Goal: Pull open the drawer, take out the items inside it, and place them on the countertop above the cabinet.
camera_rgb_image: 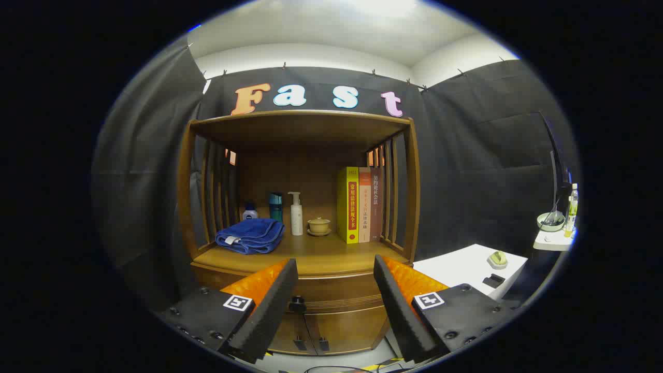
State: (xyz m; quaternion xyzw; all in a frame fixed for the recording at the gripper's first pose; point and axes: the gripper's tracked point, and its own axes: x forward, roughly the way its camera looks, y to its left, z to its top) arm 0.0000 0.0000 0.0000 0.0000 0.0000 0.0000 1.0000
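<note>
On the countertop [311,256], left to right: folded blue towel [250,235], small bottle [250,212], teal tumbler [276,206], white pump bottle [296,213], lidded yellow cup on its saucer [319,226], three upright books [359,204]; off right a white side table [466,267]. My gripper [335,305] hangs in front of the cabinet [331,311], fingers spread wide, nothing between them; the drawer [331,295] sits shut below the countertop, its dark knob [297,303] just inside my left finger, not touched. Nothing done yet, I'd judge; pull-open, take-out and placing all remain; drawer contents hidden.
</note>
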